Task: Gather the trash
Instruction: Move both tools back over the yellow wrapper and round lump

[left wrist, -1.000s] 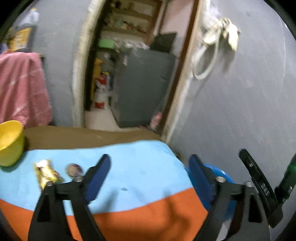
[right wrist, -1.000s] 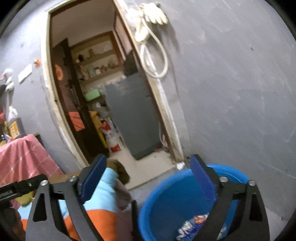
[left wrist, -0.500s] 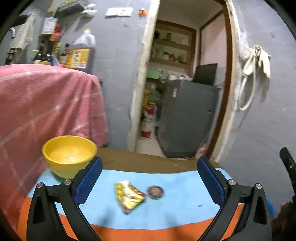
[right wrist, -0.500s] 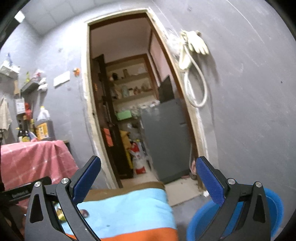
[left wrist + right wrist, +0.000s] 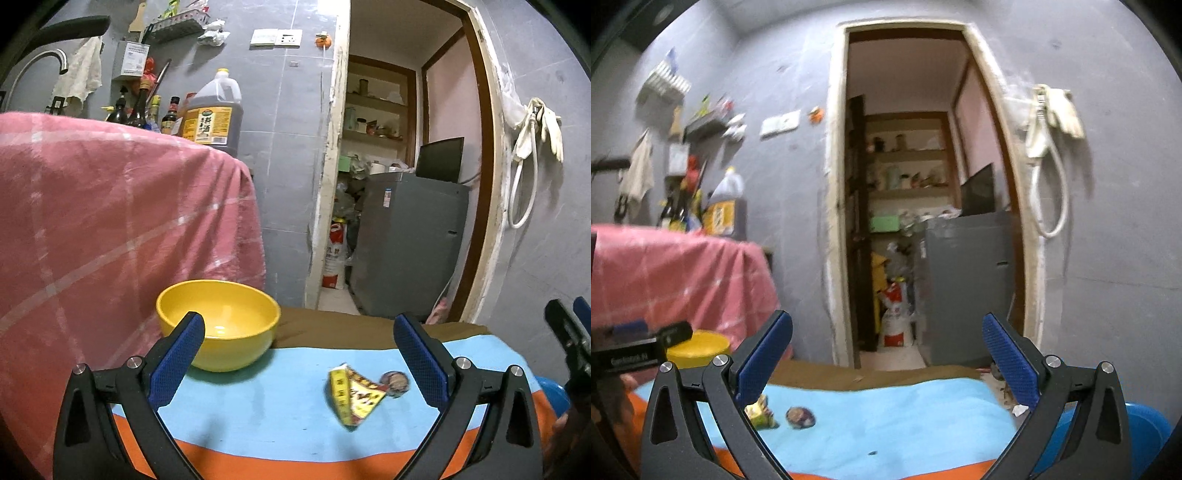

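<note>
A yellow and red snack wrapper (image 5: pixel 352 395) lies on the light-blue cloth of the table (image 5: pixel 258 398), with a small round dark wrapper (image 5: pixel 394 379) just right of it. Both show in the right wrist view too: the yellow wrapper (image 5: pixel 761 416) and the round one (image 5: pixel 800 417). My left gripper (image 5: pixel 299 362) is open and empty above the table's near side. My right gripper (image 5: pixel 888 363) is open and empty, above the table's right part. A blue trash tub (image 5: pixel 1141 428) stands beyond the table's right end.
A yellow bowl (image 5: pixel 218 323) sits on the table at the back left. A pink-draped counter (image 5: pixel 110 229) with bottles rises at the left. A doorway (image 5: pixel 399 184) behind leads to a room with a grey fridge. Gloves and a hose hang on the right wall.
Both grippers swung left and up, from the blue tub and table's right end to the table. The bowl and both wrappers now sit nearer the middle of the views.
</note>
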`<control>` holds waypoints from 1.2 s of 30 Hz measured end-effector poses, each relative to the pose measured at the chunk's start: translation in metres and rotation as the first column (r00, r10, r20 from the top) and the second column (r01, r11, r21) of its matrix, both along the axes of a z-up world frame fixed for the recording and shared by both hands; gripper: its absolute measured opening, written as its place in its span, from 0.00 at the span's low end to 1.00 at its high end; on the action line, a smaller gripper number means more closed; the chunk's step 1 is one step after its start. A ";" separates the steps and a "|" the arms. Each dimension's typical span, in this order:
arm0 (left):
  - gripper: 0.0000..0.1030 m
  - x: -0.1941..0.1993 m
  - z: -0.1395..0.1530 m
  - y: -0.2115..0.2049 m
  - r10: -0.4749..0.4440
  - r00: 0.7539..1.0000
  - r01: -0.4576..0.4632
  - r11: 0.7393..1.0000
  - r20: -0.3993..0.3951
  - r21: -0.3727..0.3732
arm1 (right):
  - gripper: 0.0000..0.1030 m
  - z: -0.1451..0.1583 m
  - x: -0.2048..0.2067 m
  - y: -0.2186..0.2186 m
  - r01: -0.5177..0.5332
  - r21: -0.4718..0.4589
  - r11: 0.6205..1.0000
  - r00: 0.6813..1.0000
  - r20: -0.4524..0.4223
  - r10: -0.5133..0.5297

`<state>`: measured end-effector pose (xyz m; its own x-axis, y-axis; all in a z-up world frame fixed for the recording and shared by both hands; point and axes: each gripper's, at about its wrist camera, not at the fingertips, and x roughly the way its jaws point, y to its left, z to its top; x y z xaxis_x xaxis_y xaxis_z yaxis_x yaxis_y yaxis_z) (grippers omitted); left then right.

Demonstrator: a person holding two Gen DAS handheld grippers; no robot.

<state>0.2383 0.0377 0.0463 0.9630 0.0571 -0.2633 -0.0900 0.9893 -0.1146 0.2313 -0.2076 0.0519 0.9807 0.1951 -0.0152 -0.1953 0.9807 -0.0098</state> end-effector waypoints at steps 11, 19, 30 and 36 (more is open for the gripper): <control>0.97 0.003 -0.022 0.022 0.019 0.999 -0.022 0.999 -0.049 -0.042 | 1.00 -0.008 0.006 0.032 -0.061 -0.153 0.986 0.997 -0.047 0.055; 0.97 0.015 -0.026 0.018 -0.014 0.994 0.008 0.999 -0.113 -0.047 | 1.00 -0.013 0.034 0.040 -0.084 -0.176 0.981 0.980 -0.194 0.049; 0.96 0.047 -0.042 0.006 -0.147 0.943 0.121 0.987 -0.298 -0.106 | 1.00 -0.024 0.073 0.027 -0.100 -0.091 0.991 0.913 -0.405 0.055; 0.61 0.063 -0.052 0.001 -0.255 0.892 0.205 0.964 -0.374 -0.169 | 0.82 -0.036 0.092 0.040 -0.170 -0.117 0.979 0.849 -0.521 0.085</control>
